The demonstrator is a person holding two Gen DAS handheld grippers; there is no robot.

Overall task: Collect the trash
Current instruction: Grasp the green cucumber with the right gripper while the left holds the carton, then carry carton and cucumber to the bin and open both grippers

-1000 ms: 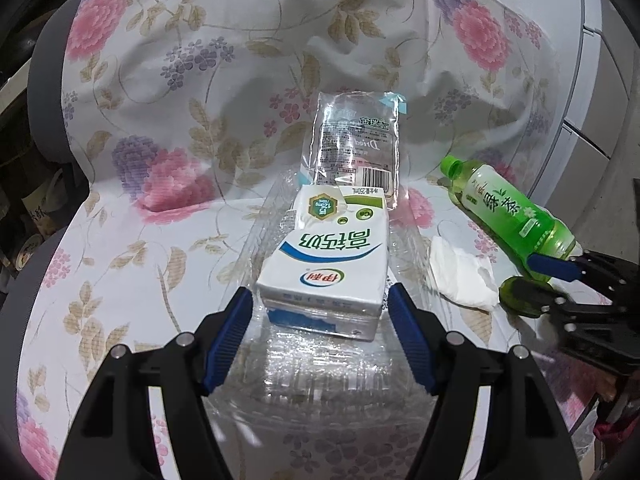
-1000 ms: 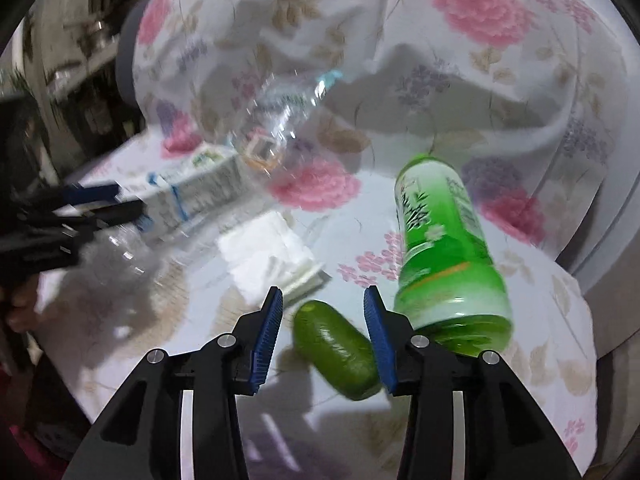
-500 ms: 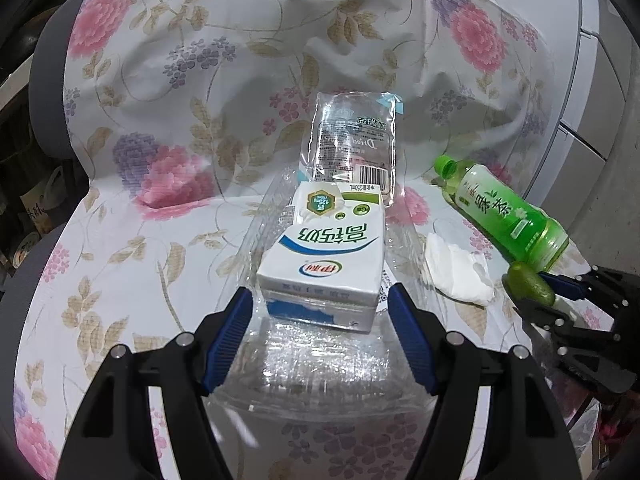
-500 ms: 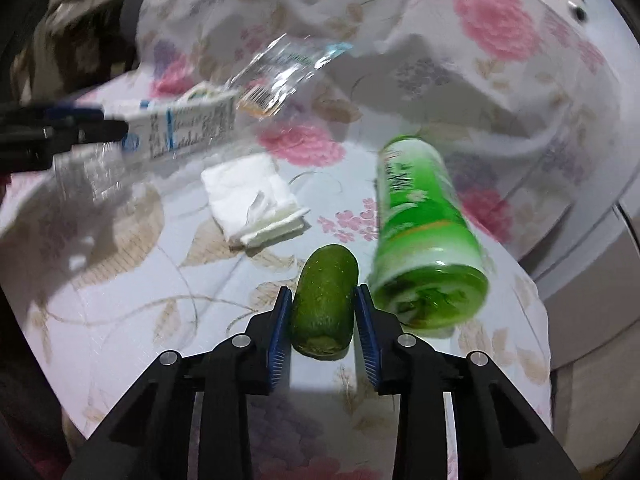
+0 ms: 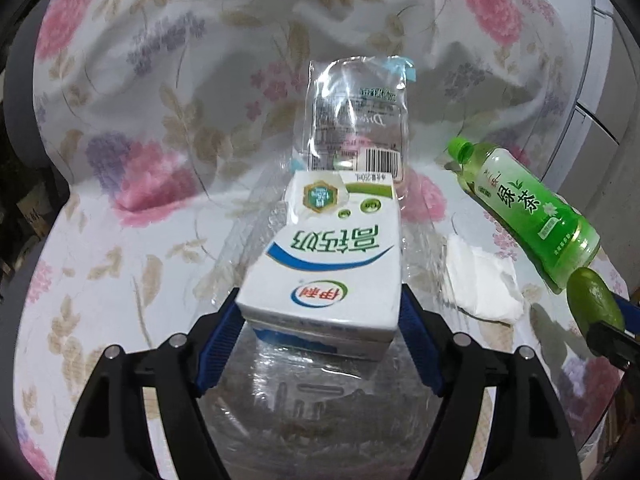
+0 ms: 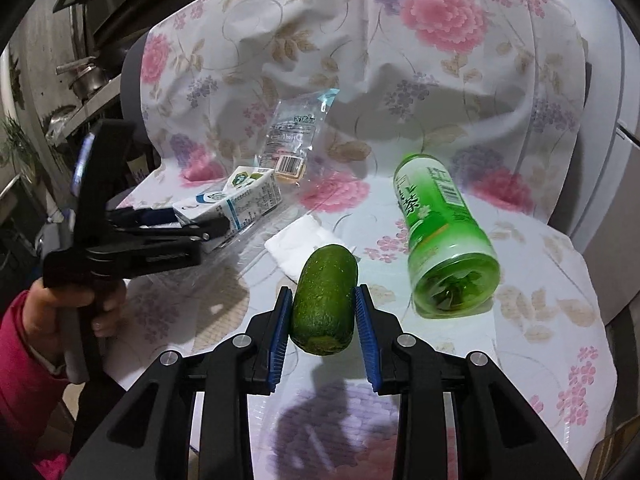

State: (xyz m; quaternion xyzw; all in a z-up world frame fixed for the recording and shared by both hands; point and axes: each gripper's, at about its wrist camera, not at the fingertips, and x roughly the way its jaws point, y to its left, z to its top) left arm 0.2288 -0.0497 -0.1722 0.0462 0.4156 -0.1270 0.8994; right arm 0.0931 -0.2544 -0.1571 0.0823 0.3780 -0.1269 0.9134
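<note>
Above the floral cloth [image 6: 460,60], right claw [image 6: 323,320] angled down, clamping the green fruit [image 6: 324,304]; left claw [image 5: 320,320] straddles the milk carton [image 5: 332,264].

Floral cloth [image 6: 460,92], white with pink and purple blooms, drapes the tabletop and rises in folds behind. Grey curved edge [image 6: 130,80] shows beside the cloth at left. Metal pots [image 6: 86,80] sit on a dim shelf, far left. White panelled cabinet [image 5: 600,92] at right.
</note>
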